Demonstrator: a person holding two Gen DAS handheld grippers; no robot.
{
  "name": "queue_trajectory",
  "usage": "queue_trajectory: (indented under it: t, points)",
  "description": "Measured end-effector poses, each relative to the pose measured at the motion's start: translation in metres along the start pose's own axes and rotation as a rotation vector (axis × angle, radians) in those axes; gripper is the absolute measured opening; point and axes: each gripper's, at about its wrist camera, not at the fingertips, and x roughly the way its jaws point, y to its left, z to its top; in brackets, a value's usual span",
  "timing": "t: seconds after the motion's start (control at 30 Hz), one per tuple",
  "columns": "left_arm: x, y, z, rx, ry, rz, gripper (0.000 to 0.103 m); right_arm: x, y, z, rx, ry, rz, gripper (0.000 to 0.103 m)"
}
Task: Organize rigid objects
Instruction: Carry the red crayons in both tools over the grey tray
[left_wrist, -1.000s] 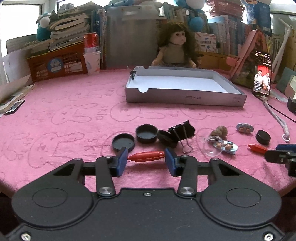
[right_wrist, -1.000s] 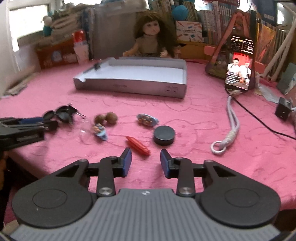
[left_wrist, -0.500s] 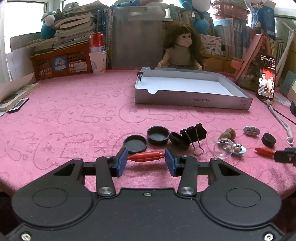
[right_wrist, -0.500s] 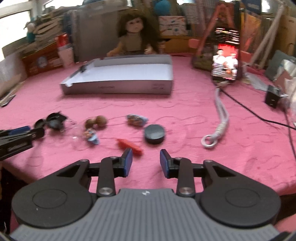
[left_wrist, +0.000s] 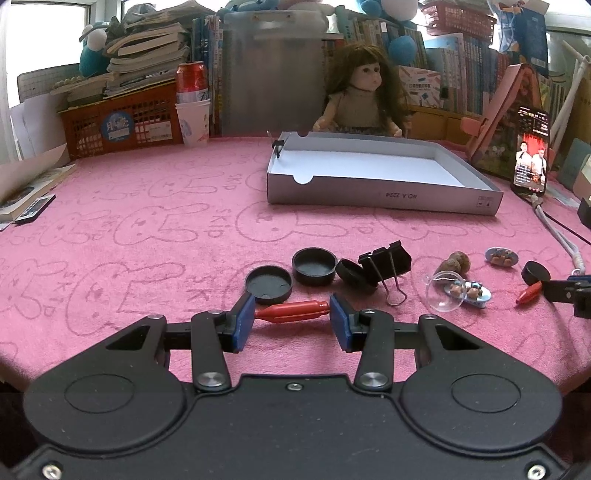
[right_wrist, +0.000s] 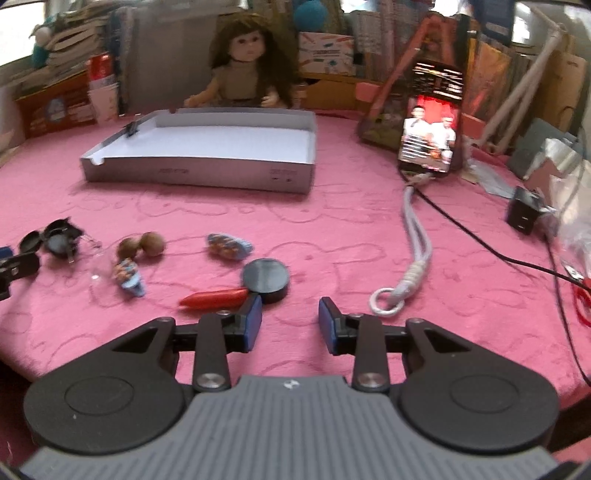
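My left gripper is shut on a red plastic piece, held crosswise between its blue pads above the pink cloth. In front of it lie black caps, a black binder clip, a clear dome, two nuts and small figurines. My right gripper is open and empty, just in front of a second red piece and a black puck. An empty grey shallow box stands farther back; it also shows in the right wrist view.
A doll sits behind the box. A phone on a stand plays video at right, with a white cord and black cables trailing across the cloth. An orange crate, cups and books line the back left.
The left gripper has risen and moved forward with the red piece still held. The right gripper has swung right and closer to the second red piece and the puck.
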Motion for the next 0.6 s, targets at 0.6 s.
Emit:
queue_trajectory:
  t: [0.6]
  points:
    - [0.000, -0.003, 0.002, 0.006, -0.001, 0.008, 0.042, -0.003, 0.025, -0.008, -0.091, -0.090, 0.200, 0.067]
